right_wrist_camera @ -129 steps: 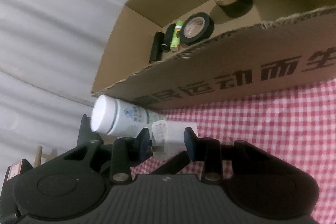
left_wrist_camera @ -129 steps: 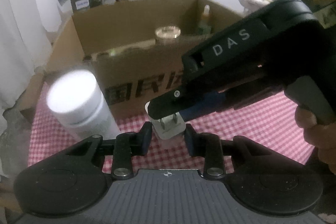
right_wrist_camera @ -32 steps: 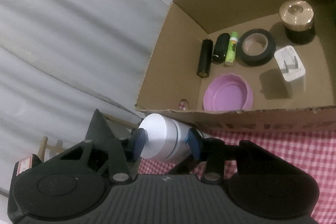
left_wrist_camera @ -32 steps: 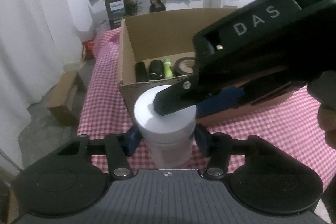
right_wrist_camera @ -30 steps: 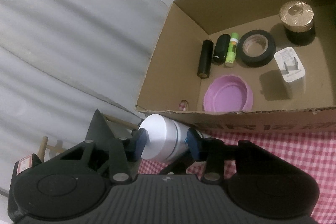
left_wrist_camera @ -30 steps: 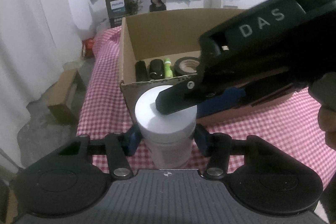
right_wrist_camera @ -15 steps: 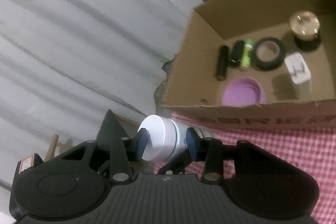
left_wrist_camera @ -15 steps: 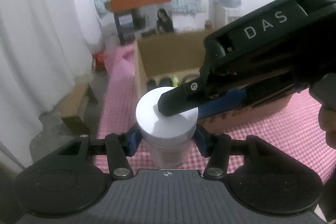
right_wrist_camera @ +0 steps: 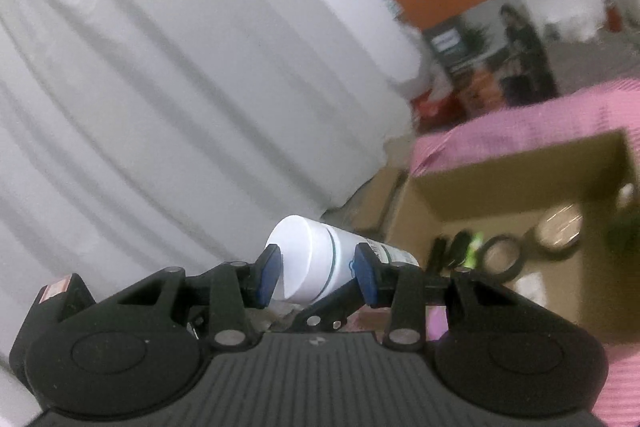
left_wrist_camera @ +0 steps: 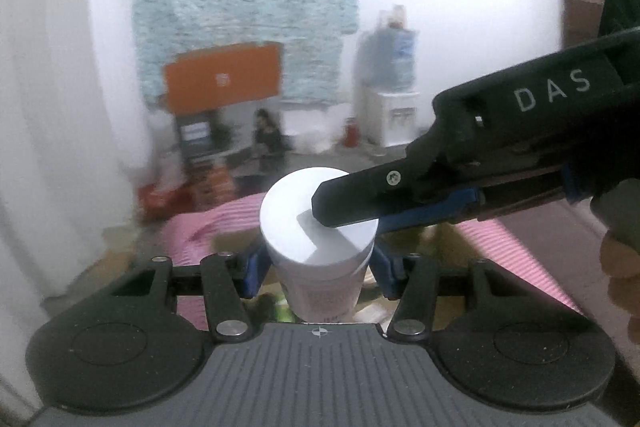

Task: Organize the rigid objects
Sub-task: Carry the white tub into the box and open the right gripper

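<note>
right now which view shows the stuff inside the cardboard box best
The right wrist view: the cardboard box stands open there, with a tape roll and other blurred items on its floor. In the left wrist view the white bottle hides nearly all of it.

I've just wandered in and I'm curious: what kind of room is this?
Probably a lived-in room or makeshift workspace, not a lab: a pink checked tablecloth, a white curtain, a water dispenser by the wall, and an open cardboard box of small household items.

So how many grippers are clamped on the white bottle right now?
2. The left gripper grips the white bottle around its body below the cap; the right gripper clamps across the cap end, reaching in from the right in the left wrist view.
</note>
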Demonstrator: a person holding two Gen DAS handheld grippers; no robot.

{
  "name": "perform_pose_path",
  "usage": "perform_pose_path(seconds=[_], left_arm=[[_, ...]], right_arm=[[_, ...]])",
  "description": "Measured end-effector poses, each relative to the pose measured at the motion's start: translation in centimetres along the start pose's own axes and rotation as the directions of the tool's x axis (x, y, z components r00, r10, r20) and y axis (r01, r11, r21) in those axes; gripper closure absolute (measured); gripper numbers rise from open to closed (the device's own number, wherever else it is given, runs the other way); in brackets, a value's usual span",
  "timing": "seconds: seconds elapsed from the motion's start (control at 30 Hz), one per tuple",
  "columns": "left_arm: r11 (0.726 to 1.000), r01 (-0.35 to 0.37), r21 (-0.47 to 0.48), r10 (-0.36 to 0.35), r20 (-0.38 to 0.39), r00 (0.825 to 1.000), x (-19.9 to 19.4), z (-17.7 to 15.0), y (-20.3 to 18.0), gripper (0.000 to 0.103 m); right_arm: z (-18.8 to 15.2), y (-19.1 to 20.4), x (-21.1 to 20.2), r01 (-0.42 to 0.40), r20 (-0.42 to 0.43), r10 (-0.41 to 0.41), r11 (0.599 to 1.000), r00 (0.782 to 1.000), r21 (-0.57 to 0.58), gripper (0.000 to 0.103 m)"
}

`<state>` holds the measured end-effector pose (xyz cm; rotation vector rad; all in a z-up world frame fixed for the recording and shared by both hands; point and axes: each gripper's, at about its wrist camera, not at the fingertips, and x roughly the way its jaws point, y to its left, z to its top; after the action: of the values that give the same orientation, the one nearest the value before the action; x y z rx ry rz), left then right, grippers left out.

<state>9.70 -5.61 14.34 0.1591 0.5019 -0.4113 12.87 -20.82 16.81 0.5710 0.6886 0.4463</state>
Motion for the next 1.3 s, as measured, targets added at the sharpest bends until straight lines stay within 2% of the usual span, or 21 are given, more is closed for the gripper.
perform_pose_path(seconds=[0.2, 0.33, 0.5, 0.63, 0.8, 0.83, 0.9, 0.97, 1.0, 1.07, 1.13, 1.2, 1.3], left_arm=[[0.992, 0.127, -0.018, -0.128, -0.096, 0.987, 6.0, 0.2, -3.0, 0.051], [0.983, 0.181, -0.042, -0.186, -0.199, 0.962, 10.2, -1.1, -4.6, 0.051], [0.977, 0.205, -0.058, -0.213, -0.295, 0.931, 13.2, -2.5, -5.2, 0.051], [0.975, 0.21, -0.068, -0.22, -0.343, 0.913, 14.7, -3.3, -5.7, 0.05], [0.961, 0.247, -0.12, -0.275, -0.384, 0.881, 16.6, -3.7, -5.9, 0.05], [0.96, 0.252, -0.124, -0.281, -0.384, 0.88, 16.7, -3.8, -5.9, 0.049], [0.959, 0.257, -0.119, -0.283, -0.374, 0.883, 16.7, -3.7, -6.5, 0.047], [0.96, 0.262, -0.102, -0.281, -0.366, 0.887, 16.3, -3.6, -6.8, 0.04], [0.961, 0.262, -0.094, -0.278, -0.361, 0.89, 16.4, -3.4, -6.9, 0.031], [0.962, 0.265, -0.071, -0.273, -0.337, 0.901, 15.9, -3.2, -7.0, 0.025], [0.962, 0.267, -0.054, -0.27, -0.31, 0.912, 15.4, -2.9, -7.2, 0.013], [0.967, 0.254, -0.038, -0.254, -0.274, 0.927, 14.7, -2.6, -7.3, 0.005], [0.972, 0.233, -0.021, -0.231, -0.24, 0.943, 14.1, -2.1, -7.3, 0.004]], right_arm=[[1.3, -5.8, -1.5, 0.092, 0.025, -0.095, 0.991, 0.995, 0.1, 0.059], [0.9, -10.9, -1.0, 0.14, -0.008, -0.141, 0.971, 0.99, 0.194, 0.059], [-0.4, -15.9, 0.1, 0.166, -0.061, -0.155, 0.946, 0.986, 0.277, 0.059], [-0.9, -17.9, 1.2, 0.188, -0.096, -0.166, 0.938, 0.981, 0.291, 0.059], [-1.0, -18.4, 0.7, 0.229, -0.101, -0.21, 0.94, 0.972, 0.253, 0.058], [-1.0, -18.5, 0.7, 0.234, -0.1, -0.216, 0.94, 0.971, 0.249, 0.058], [-0.9, -18.7, 0.6, 0.232, -0.101, -0.213, 0.939, 0.972, 0.254, 0.057], [-1.0, -18.9, 0.6, 0.229, -0.101, -0.209, 0.939, 0.973, 0.258, 0.057], [-1.0, -18.8, 0.5, 0.23, -0.098, -0.211, 0.94, 0.973, 0.252, 0.057], [-1.0, -18.5, 0.3, 0.237, -0.082, -0.224, 0.942, 0.971, 0.235, 0.054], [-0.9, -18.2, 0.0, 0.235, -0.055, -0.228, 0.947, 0.972, 0.219, 0.05], [-0.8, -17.9, -0.5, 0.225, -0.02, -0.226, 0.954, 0.974, 0.199, 0.048], [-0.7, -17.4, -1.2, 0.241, 0.034, -0.25, 0.956, 0.968, 0.168, 0.045]])
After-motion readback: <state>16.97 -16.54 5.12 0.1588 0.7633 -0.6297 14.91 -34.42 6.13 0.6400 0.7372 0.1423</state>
